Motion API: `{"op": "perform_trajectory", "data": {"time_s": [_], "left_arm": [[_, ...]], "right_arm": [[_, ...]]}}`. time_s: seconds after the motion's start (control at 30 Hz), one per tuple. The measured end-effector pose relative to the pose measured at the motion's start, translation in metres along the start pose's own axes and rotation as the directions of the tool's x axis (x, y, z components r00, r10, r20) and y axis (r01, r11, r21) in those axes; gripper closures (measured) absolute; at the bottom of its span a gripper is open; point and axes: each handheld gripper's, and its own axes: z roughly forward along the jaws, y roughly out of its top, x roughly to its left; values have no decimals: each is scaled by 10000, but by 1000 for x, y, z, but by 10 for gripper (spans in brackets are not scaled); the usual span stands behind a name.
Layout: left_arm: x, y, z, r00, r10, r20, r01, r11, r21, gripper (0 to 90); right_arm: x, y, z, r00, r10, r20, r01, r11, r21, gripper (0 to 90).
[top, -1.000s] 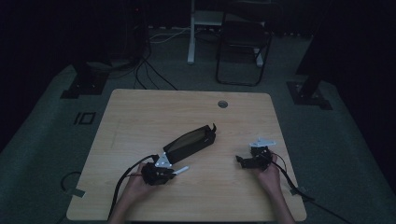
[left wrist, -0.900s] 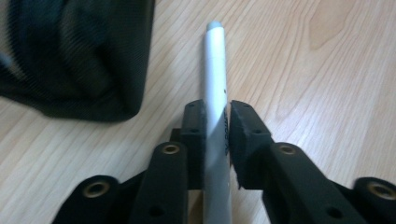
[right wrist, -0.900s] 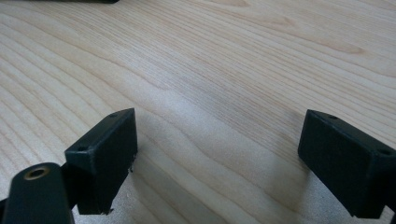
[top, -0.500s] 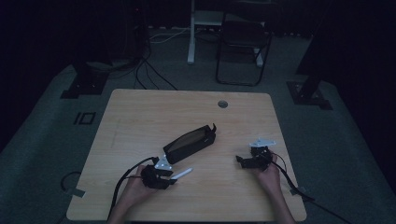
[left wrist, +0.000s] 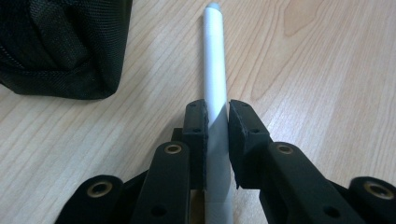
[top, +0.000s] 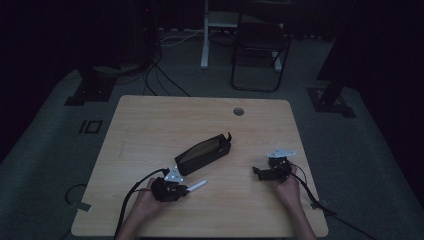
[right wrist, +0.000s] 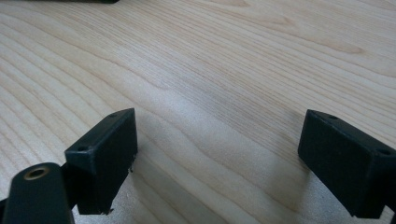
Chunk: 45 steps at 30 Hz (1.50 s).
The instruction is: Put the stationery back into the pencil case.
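— What's the left gripper [left wrist: 217, 122] got hold of?

— A white pen [left wrist: 215, 88]. In the left gripper view both black pads are pressed flat against its barrel, one on each side, so it's clenched on the pen. The barrel runs straight ahead from the jaws, its far end over the bare wooden table [left wrist: 327, 70].

— It looked different a moment ago, didn't it?

— Half a second back the jaws had spread a little on the pen; they have just been closing again, and now they squeeze it as they did a second ago. In the high view the pen [top: 197, 186] sticks out from the left gripper [top: 181, 188] toward the right, at much the same slant as in the two earlier pictures. The hand itself sits in the same spot near the front edge.

— And the black thing next to it?

— A black fabric pencil case [top: 204, 154], lying slantwise in the middle of the table, just beyond the pen, and it hasn't shifted. In the left gripper view its woven corner [left wrist: 60, 46] is up on the left, close to the pen but apart from it.

— The other hand?

— The right gripper [top: 257, 172] rests at the front right of the table, same place as before. Its jaws stand wide apart with only wood grain between them [right wrist: 217, 154], gripping nothing.
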Motion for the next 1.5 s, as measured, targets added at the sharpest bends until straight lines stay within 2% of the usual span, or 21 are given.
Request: {"op": "perform_trajectory", "data": {"time_s": [0.2, 0.37, 0.63, 0.93, 1.27, 1.5], "left_arm": [[-2, 2, 4, 10000, -10, -24, 10, 9997, -227, 786], [-4, 3, 6, 9994, 29, -355, -40, 9995, -306, 787], [-6, 5, 5, 9985, 61, -553, -76, 9996, -283, 787], [-9, 9, -5, 9985, 54, -552, -95, 9972, -738, 787], [-7, 12, -22, 9991, -114, -401, 57, 9900, -1412, 787], [-8, 14, -30, 9989, 34, -466, -105, 9881, -1532, 787]], "right_arm": [[0, 0, 0, 10000, 3, 1, -3, 10000, 1, 119], [0, 0, 0, 10000, 4, 0, -4, 10000, 1, 119], [0, 0, 0, 10000, 1, 0, -1, 10000, -1, 119], [0, 0, 0, 10000, 0, -1, 0, 10000, 0, 119], [0, 0, 0, 10000, 2, 0, -2, 10000, -1, 120], [0, 0, 0, 10000, 2, 0, -2, 10000, 0, 119]]}}
